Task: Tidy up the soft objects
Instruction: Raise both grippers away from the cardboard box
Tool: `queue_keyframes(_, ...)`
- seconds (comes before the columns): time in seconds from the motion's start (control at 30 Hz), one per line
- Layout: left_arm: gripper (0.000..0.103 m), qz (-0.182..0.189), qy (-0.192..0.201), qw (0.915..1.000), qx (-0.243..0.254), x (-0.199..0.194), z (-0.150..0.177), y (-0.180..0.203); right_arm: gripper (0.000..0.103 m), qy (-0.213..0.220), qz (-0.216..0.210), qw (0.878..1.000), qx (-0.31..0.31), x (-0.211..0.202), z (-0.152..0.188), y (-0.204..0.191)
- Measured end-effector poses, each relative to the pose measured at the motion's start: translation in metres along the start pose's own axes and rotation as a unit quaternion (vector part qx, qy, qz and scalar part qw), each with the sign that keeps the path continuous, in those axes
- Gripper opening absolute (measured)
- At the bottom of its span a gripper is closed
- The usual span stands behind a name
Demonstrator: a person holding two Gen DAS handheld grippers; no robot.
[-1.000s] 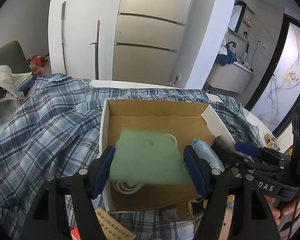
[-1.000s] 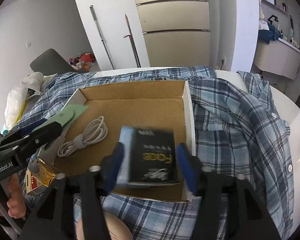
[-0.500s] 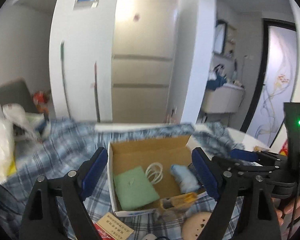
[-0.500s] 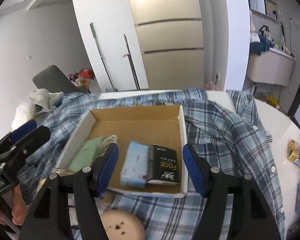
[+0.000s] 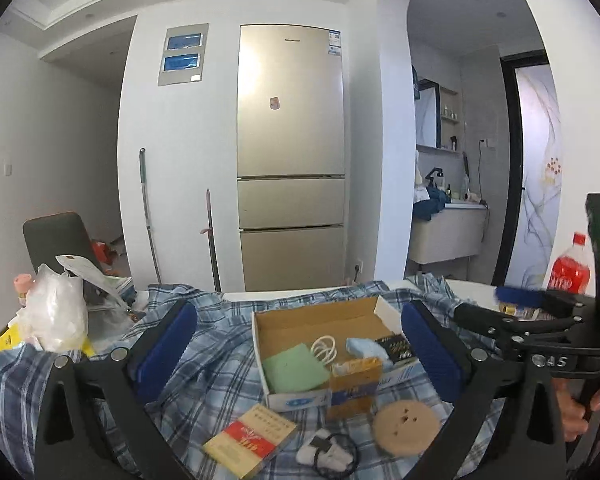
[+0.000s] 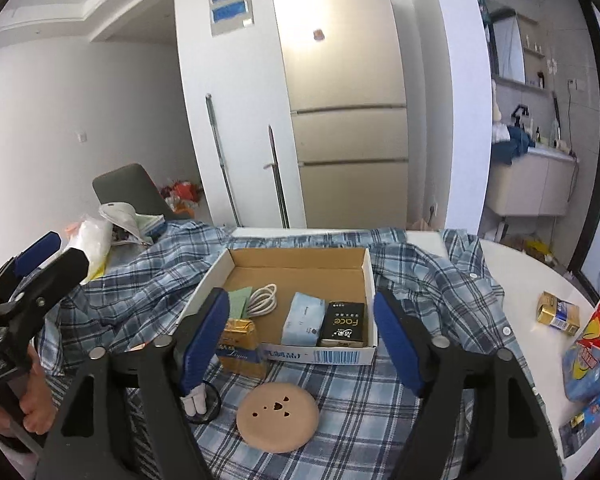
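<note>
Cardboard forms the shallow open box (image 6: 362,276) resting on a blue plaid shirt (image 6: 432,276) spread over the white table (image 6: 536,276), and inside it lie a flat green pad (image 5: 296,368), a coiled white cable (image 6: 263,298), a light blue tissue pack (image 6: 303,318) and a black tissue pack (image 6: 343,323) side by side. Both the left gripper (image 5: 296,354) and the right gripper (image 6: 300,336) hover above the near edge with blue-padded fingers (image 6: 202,338) spread wide, holding nothing. Just in front of the box sit a gold-and-blue packet (image 6: 242,344) and a round tan disc (image 6: 277,416).
</note>
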State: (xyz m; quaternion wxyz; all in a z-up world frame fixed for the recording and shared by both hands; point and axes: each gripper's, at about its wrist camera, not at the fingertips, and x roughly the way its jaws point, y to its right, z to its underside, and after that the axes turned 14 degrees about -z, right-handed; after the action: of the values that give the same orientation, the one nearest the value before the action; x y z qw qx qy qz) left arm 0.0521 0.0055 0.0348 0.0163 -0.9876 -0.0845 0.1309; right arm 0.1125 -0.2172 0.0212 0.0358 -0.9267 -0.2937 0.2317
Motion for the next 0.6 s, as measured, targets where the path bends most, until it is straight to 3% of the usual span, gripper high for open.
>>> queue_keyframes(0.03, 0.103, -0.002, -0.001, 1.0, 0.002, -0.001, 0.003, -0.001, 0.1, 0.011, 0.005, 1.0, -0.01, -0.003, 0.005, -0.002)
queue_keyframes(0.07, 0.103, -0.004, -0.002, 1.0, 0.006, -0.001, 0.009, -0.002, 0.103, 0.018, 0.007, 1.0, -0.016, -0.005, 0.009, -0.004)
queue_keyframes(0.3, 0.103, -0.016, -0.021, 0.9994, 0.02, 0.016, 0.048, -0.004, 0.103, 0.014, -0.002, 0.999, -0.032, 0.006, 0.036, -0.001)
queue_keyframes(0.37, 0.103, -0.012, -0.041, 0.9988, 0.023, 0.024, 0.052, -0.003, 0.103, -0.001, 0.0, 1.0, -0.03, 0.014, 0.042, 0.002)
queue_keyframes(0.6, 0.103, -0.011, -0.049, 0.9986, 0.017, 0.027, 0.057, -0.005, 0.103, -0.039, -0.01, 0.999, -0.02, 0.029, 0.054, 0.007)
